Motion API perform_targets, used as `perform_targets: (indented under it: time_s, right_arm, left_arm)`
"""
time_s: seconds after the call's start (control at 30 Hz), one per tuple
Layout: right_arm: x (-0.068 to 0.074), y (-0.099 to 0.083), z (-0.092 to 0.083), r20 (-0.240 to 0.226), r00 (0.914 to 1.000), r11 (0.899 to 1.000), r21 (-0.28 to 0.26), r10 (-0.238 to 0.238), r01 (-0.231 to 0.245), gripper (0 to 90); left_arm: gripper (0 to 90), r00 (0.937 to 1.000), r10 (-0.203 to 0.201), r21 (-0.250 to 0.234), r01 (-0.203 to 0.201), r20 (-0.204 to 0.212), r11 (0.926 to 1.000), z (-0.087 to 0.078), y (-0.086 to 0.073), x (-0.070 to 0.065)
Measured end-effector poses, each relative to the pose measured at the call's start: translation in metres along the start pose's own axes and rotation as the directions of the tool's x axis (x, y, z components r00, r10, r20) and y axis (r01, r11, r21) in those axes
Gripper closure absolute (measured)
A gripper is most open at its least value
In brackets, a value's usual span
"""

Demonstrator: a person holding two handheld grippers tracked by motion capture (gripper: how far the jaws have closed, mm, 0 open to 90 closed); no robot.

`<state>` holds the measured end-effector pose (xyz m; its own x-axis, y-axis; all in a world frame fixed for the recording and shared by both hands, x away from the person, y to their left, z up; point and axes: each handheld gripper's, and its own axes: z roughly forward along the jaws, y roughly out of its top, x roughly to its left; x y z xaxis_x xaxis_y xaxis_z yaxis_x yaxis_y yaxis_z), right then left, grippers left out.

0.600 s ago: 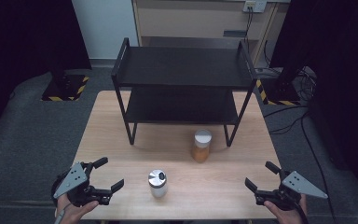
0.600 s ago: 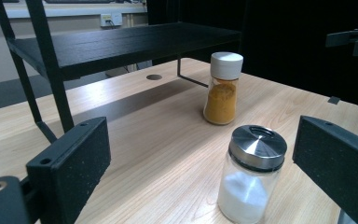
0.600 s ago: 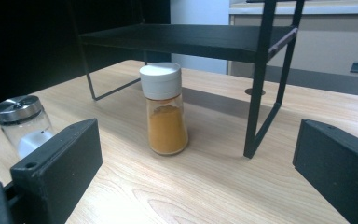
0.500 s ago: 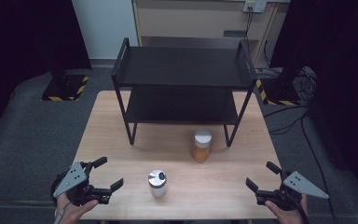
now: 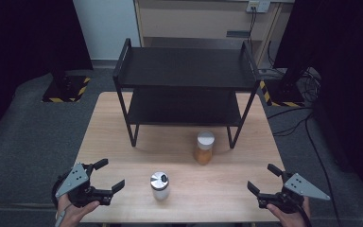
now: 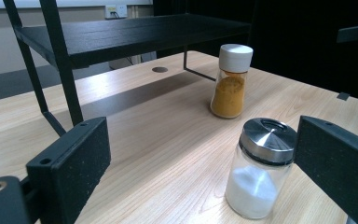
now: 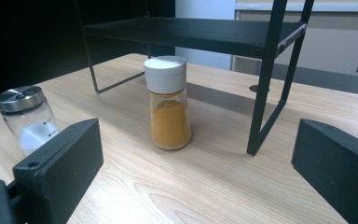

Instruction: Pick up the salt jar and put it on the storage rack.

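Item 1. Left hand-held gripper (image 5: 108,178): mine, at the near left corner of the table (image 5: 123,142), jaws spread wide, nothing between them. Compared with half a second ago it sits in the same spot at the same spread; no change recorded.

Item 2. Right hand-held gripper (image 5: 264,181): mine, at the near right corner, jaws likewise released and empty. Position matches the earlier high view; no change.

Item 3. Salt jar (image 5: 160,185): clear glass, steel cap, white contents. Stands upright near the front edge, just right of the left hand-held gripper, apart from it. In the left gripper view it stands close ahead, beside the right-hand jaw (image 6: 261,168). Unmoved.

Item 4. Spice jar (image 5: 204,147): white cap, orange powder. Upright in front of the shelf rack's right front leg, well apart from both hand-held grippers; dead ahead in the right gripper view (image 7: 168,102). Unmoved.

Item 5. Shelf rack (image 5: 184,66): black, two tiers, both bare, at the far half of the table.

Assessment: nothing has shifted, so the work has not begun. Judging by placement, each jar awaits its nearer hand-held gripper, probably bound for the rack.
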<state>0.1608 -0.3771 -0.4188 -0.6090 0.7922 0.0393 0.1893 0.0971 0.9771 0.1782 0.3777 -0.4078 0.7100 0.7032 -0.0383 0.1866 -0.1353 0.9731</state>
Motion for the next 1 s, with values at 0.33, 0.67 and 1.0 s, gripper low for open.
perform_targets:
  time_s: [0.33, 0.67, 1.0]
  right_arm:
    - [0.003, 0.002, -0.002, -0.004, 0.9999, 1.000, 0.007, -0.015, 0.015, 2.0]
    - [0.004, 0.001, -0.002, -0.006, 0.9998, 1.000, 0.003, -0.018, 0.018, 1.9]
    - [0.003, 0.001, -0.002, -0.009, 0.9998, 1.000, 0.009, -0.017, 0.017, 1.9]
  left_arm:
    - [2.8, 0.9999, 0.001, -0.007, -0.001, -0.011, 1.0000, -0.003, 0.000, -0.003]
    - [2.0, 0.9999, -0.003, -0.008, 0.003, -0.012, 1.0000, -0.004, 0.001, -0.005]
    - [1.6, 0.9987, -0.028, 0.016, 0.027, 0.043, 0.9995, 0.001, 0.005, 0.006]
